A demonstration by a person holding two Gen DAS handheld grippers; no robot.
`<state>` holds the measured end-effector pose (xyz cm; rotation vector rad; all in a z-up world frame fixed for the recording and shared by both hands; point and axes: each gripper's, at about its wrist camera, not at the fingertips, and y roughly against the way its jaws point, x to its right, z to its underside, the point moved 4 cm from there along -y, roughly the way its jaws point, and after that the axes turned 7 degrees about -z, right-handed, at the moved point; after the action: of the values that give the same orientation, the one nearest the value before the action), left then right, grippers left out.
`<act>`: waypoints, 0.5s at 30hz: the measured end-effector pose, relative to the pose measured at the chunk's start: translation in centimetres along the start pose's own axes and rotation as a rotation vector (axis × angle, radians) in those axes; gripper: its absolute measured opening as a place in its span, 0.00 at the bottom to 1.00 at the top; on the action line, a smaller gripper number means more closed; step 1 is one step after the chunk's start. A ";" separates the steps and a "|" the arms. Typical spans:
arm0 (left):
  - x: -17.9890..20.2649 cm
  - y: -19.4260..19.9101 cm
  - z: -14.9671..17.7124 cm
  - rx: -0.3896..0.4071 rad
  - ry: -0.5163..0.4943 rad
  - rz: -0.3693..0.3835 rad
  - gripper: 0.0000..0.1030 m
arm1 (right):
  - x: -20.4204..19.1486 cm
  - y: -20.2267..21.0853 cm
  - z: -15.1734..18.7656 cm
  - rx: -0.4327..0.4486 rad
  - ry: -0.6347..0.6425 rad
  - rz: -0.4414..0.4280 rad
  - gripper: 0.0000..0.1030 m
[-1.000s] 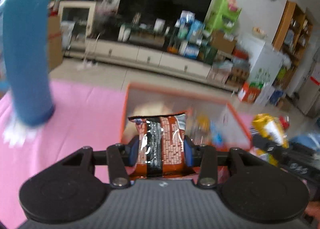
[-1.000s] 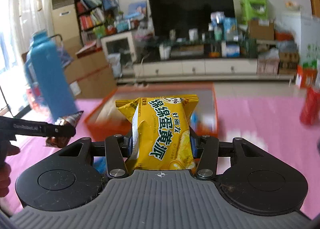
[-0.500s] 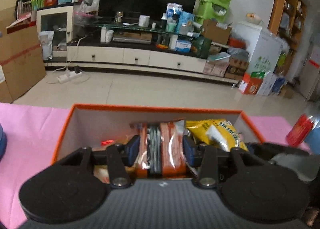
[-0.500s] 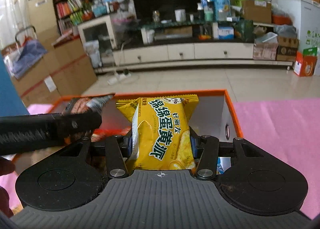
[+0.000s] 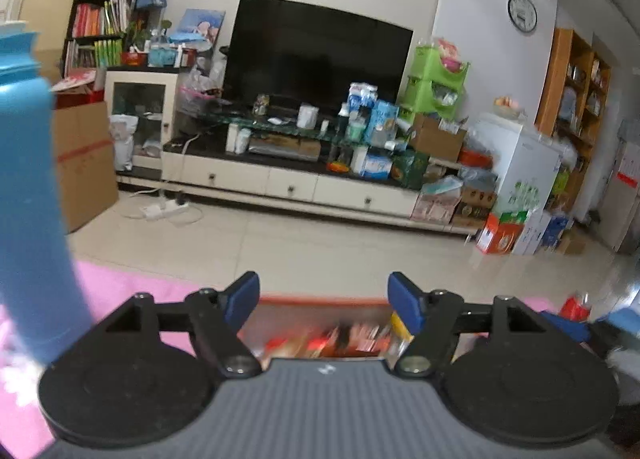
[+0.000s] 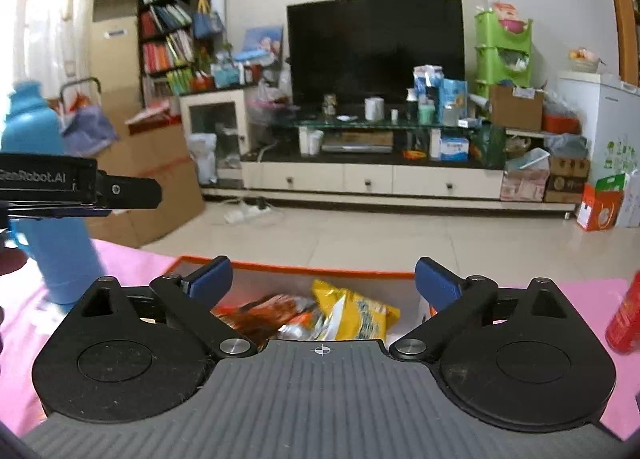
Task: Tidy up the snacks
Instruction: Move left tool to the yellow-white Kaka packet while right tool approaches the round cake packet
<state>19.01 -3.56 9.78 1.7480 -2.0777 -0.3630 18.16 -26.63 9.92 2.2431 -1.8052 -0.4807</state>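
Over the orange box (image 6: 320, 270) on the pink tablecloth (image 6: 560, 299), both grippers sit with nothing in them. Right gripper (image 6: 323, 282) has its blue-padded jaws spread wide and empty, and just below them the yellow snack packet (image 6: 356, 315) lies inside the box, leaning on an orange-brown foil packet (image 6: 272, 309) to its left. Left gripper (image 5: 323, 295) is spread about as wide, also holding nothing, and under it the box contents are a blurry mess of red and orange wrappers, so I can't tell which packet is which from that side. A tall blue bottle (image 6: 44, 195) stands on the cloth to the left, pretty near the left gripper, and a red can (image 6: 626, 319) sits at the right edge. So the drop-off looks done to me for these two packets. What I'd worry about: swinging the left gripper out sideways could clip that bottle and tip it, since it's tall and narrow. Same deal on the right with the can. Also the packets are piled loosely, so an open finger dragging through could hook one back out.
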 end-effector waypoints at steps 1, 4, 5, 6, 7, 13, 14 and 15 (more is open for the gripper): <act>-0.8 1.2 1.3 -0.013 -0.021 -0.015 0.71 | -0.1 1.3 0.6 -0.003 -0.008 -0.006 0.87; -4.5 5.0 8.1 -0.073 -0.094 -0.099 0.76 | 0.6 6.1 5.2 -0.007 -0.076 0.011 0.91; -5.9 5.8 10.0 -0.103 -0.107 -0.121 0.76 | 1.0 7.4 7.4 -0.033 -0.113 0.013 0.90; -7.4 6.4 12.5 -0.159 -0.134 -0.144 0.76 | 1.5 8.3 9.2 -0.070 -0.152 0.011 0.88; -8.3 6.7 14.0 -0.207 -0.159 -0.161 0.76 | 1.9 9.0 10.7 -0.117 -0.193 0.000 0.87; -12.0 8.3 18.2 -0.287 -0.335 -0.108 0.76 | 4.2 13.1 15.7 -0.202 -0.171 0.058 0.87; -12.1 7.8 18.4 -0.299 -0.327 -0.105 0.76 | 4.9 13.2 16.1 -0.217 -0.177 0.075 0.87; -12.3 7.0 18.4 -0.317 -0.310 -0.111 0.76 | 5.7 13.3 16.5 -0.226 -0.196 0.086 0.87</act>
<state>6.11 8.73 -5.08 1.6994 -1.9869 -0.9949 0.88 -34.56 -1.00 2.0185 -1.8241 -0.8676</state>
